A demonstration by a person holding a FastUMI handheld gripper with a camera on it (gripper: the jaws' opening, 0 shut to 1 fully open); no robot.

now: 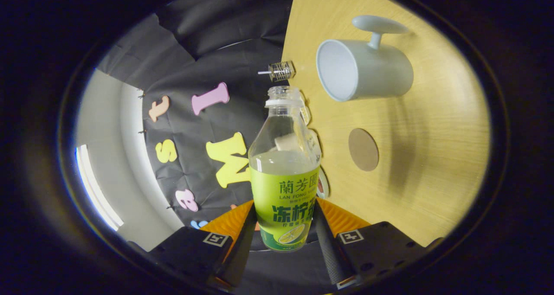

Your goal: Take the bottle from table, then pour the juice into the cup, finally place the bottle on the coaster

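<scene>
The bottle (283, 169) is sitting between the two fingers of the gripper (283, 226), which are clenching it from both sides across its green label, so the bottle is being carried clear of the table (433, 156). Its cap is off and its open mouth is pointing away from the fingers. Pale, clear juice is filling it up to just above the label's top edge, and the part from there to the neck is holding only air. The camera is rolled, so the table is appearing as a tilted wooden plane on one side of the bottle and the booth's black cloth on the other. Beyond the bottle's mouth and off toward the table side, the cup (363, 70) is standing on the wood, a pale grey mug with its handle on the side away from the bottle; its open mouth is facing toward the bottle, and the white inside that is showing looks empty. The coaster (363, 149), a round brown disc, is lying flat on the table beside the bottle's shoulder, between the bottle and the far part of the table, nearer the fingers than the cup is and apart from it. Just past the bottle's mouth, at the table's edge, a small clear ribbed object (281, 71) with a thin metal pin is sitting.
</scene>
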